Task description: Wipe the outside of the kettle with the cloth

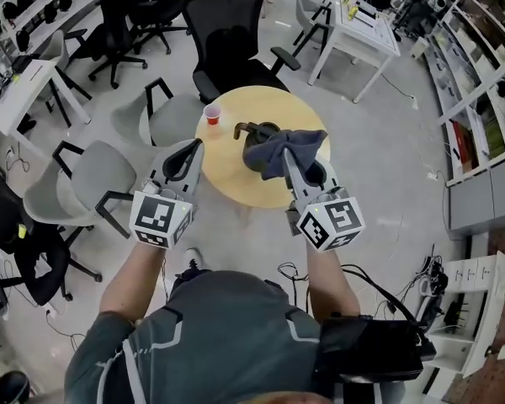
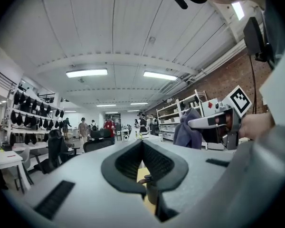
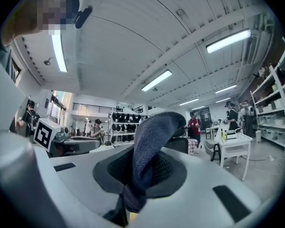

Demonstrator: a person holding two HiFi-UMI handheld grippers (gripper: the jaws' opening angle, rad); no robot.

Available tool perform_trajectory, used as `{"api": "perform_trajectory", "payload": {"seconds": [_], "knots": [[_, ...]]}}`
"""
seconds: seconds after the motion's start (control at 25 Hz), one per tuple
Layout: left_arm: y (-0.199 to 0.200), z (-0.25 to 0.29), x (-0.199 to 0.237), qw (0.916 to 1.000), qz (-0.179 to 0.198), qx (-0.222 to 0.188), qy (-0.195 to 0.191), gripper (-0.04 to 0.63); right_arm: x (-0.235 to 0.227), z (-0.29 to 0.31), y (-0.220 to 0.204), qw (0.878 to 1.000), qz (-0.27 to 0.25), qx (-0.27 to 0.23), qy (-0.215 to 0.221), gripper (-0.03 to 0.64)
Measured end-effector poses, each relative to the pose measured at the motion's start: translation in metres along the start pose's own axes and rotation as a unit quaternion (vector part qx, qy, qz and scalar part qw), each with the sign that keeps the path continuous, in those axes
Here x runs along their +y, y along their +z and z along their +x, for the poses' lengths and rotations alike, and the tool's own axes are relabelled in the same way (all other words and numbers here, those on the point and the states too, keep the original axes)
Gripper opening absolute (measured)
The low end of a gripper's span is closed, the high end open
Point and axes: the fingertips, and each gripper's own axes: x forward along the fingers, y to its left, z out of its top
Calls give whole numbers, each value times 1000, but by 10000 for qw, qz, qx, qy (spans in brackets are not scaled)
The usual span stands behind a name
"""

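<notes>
**Head view.** A round wooden table (image 1: 227, 171) carries a dark kettle (image 1: 254, 150) near its centre and a red cup (image 1: 211, 114) at its 10 o'clock rim. The right gripper (image 1: 288, 156) holds a blue-grey cloth (image 1: 296, 146) over the kettle's 3 o'clock side. The left gripper (image 1: 194, 150) hovers at the table's 8 o'clock edge.

**Left gripper view.** The left gripper (image 2: 142, 144) has its jaws closed together with nothing between them. At 2 o'clock the right gripper (image 2: 199, 122) carries the cloth (image 2: 187, 131).

**Right gripper view.** The right gripper (image 3: 137, 175) is clamped on the cloth (image 3: 152, 137), which bunches upward. The left gripper (image 3: 80, 145) shows at 9 o'clock.
</notes>
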Motion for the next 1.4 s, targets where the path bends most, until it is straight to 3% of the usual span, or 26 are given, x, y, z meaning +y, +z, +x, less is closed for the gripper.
{"api": "perform_trajectory", "payload": {"seconds": [0.16, 0.44, 0.84, 1.0, 1.08, 1.24, 1.4], "knots": [[-22, 9, 37, 9995, -160, 143, -239, 9, 11, 34, -13, 9994, 13, 171, -291, 64], [-59, 40, 70, 9967, -72, 353, -721, 8, 7, 79, -23, 9963, -57, 183, -840, 64], [-143, 81, 60, 9893, -344, 947, -1059, 8, -15, 104, -123, 9868, 433, 770, -1358, 64], [-167, 96, 37, 9858, -305, 960, -1341, 8, -25, 117, -160, 9833, 549, 864, -1507, 64], [-179, 104, 33, 9856, -166, 1083, -1291, 8, -30, 123, -174, 9828, 553, 907, -1508, 64], [-203, 113, 31, 9850, -278, 1312, -1083, 8, -37, 137, -199, 9823, 510, 995, -1500, 64], [-228, 117, 35, 9855, -368, 1304, -1021, 8, -43, 153, -229, 9773, 432, 1078, -1770, 64]]}}
